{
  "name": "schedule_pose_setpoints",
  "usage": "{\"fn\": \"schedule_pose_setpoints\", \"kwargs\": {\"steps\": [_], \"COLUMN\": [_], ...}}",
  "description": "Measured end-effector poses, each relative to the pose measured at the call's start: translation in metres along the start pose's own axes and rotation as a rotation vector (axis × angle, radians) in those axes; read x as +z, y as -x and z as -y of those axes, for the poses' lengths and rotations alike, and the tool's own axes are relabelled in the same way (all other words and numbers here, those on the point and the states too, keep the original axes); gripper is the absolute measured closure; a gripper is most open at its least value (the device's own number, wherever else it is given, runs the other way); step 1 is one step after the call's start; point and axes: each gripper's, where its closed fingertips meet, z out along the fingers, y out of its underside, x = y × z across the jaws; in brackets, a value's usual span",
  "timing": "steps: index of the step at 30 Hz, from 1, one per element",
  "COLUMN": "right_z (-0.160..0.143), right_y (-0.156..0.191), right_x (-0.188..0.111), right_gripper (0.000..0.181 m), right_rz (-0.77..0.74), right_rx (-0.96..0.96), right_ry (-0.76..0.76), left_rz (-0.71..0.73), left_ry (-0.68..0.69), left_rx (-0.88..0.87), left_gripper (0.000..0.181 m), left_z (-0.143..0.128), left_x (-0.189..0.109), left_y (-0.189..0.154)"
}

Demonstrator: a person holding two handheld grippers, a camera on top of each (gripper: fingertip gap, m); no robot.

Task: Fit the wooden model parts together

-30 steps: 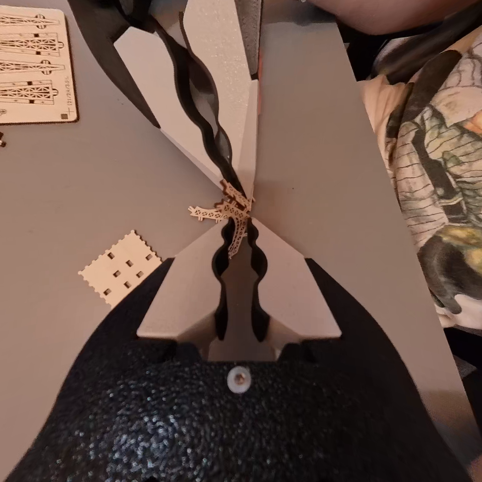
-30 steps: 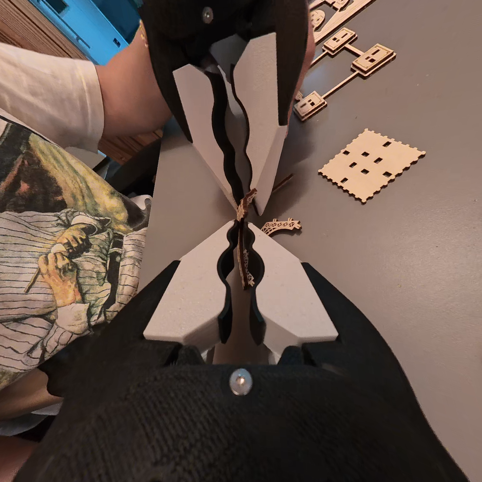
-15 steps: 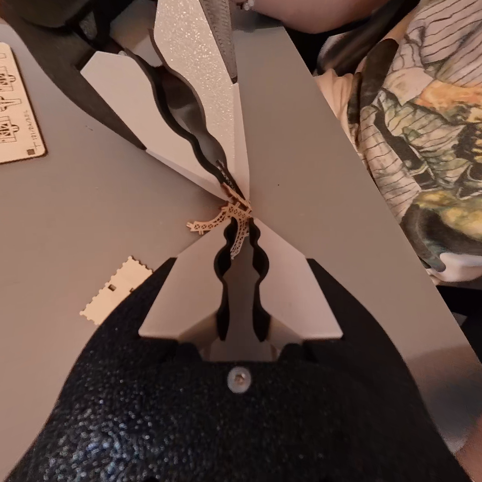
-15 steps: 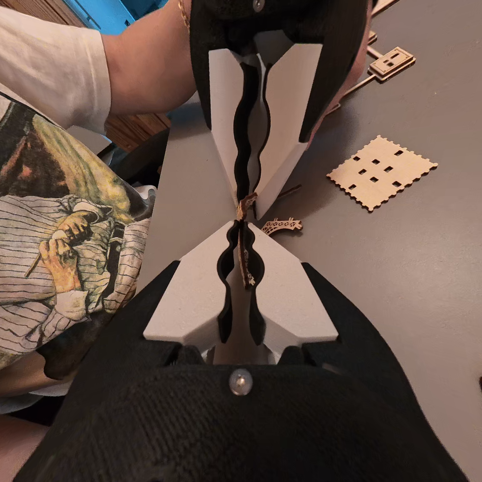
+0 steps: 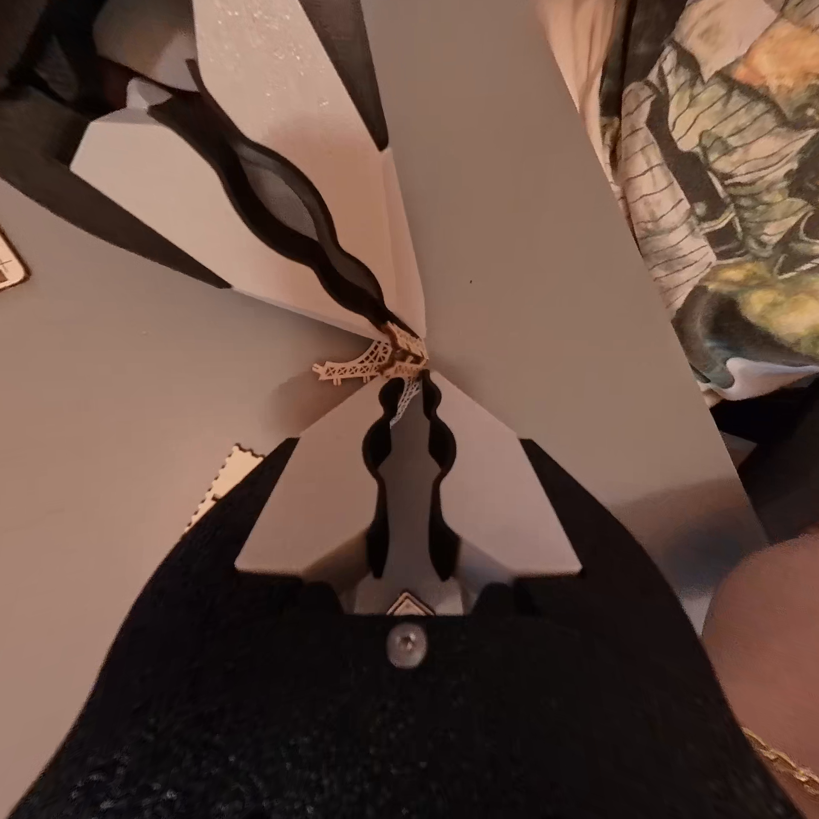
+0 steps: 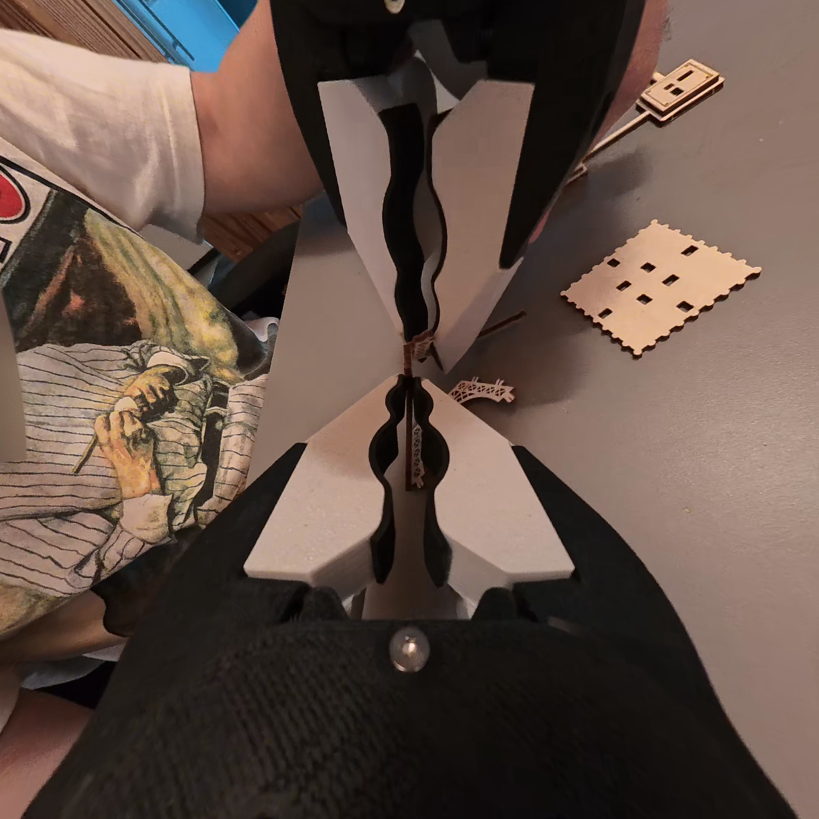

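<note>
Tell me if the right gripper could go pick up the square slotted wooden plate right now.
Probably not yet: the right gripper is shut on a lattice piece. The plate itself lies uncovered on the table.

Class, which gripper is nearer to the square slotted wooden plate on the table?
Left. The left gripper lies right beside the plate, its body overlapping one corner; the right gripper meets the left one tip to tip, with its body farther away.

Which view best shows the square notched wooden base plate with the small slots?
The right wrist view: the square notched wooden base plate lies whole on the grey table. The left wrist view shows only its corner behind the left gripper.
</note>
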Motion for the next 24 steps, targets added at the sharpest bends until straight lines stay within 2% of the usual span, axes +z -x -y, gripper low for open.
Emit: {"fn": "schedule_pose_setpoints", "kwargs": {"steps": [1, 7, 9, 19, 24], "right_z": [0.0, 0.0, 0.0, -0.003, -0.003], "right_y": [0.0, 0.0, 0.0, 0.007, 0.008], "right_x": [0.0, 0.0, 0.0, 0.002, 0.002], "right_gripper": [0.18, 0.18, 0.18, 0.18, 0.181], "right_rz": [0.0, 0.018, 0.018, 0.058, 0.078], "right_rx": [0.001, 0.02, 0.021, 0.005, 0.019], "right_ry": [0.0, 0.0, -0.001, 0.027, 0.027], "left_rz": [-0.011, -0.018, -0.025, -0.19, -0.237], "left_ry": [0.015, 0.171, 0.184, 0.107, 0.08], "left_rx": [0.005, 0.059, 0.059, 0.145, 0.118], "left_gripper": [0.174, 0.175, 0.175, 0.175, 0.175], "left_z": [0.0, -0.003, -0.003, 0.002, 0.004], "left_x": [0.0, -0.002, -0.002, 0.003, 0.003], "left_y": [-0.001, 0.001, 0.001, -0.008, -0.01]}}
